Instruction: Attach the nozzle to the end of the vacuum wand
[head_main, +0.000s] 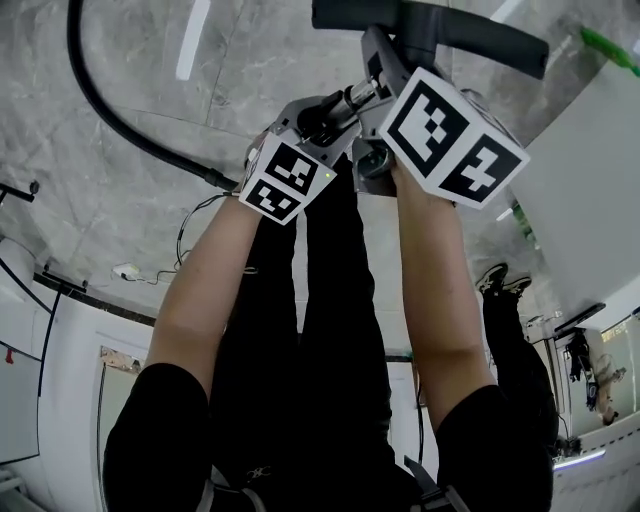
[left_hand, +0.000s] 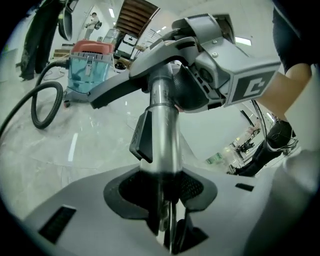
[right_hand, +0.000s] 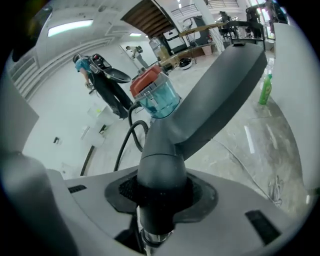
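Observation:
In the left gripper view, the shiny metal wand (left_hand: 162, 125) runs up from between the pads of my left gripper (left_hand: 162, 187), which is shut on it. A black clip sits on the wand's left side. My right gripper (right_hand: 161, 192) is shut on the round neck of the dark grey nozzle (right_hand: 200, 120), whose flat head reaches up and right. The wand's metal end (right_hand: 152, 236) shows just below that neck. In the head view, both grippers are close together, left gripper (head_main: 318, 118) below right gripper (head_main: 385, 62), with the nozzle (head_main: 440, 30) at the top.
The teal vacuum canister (left_hand: 87, 67) with a red lid stands on the marble floor, and its black hose (head_main: 110, 110) curves across it. A green bottle (right_hand: 265, 87) stands by a white surface on the right. A person (right_hand: 85, 70) is far off.

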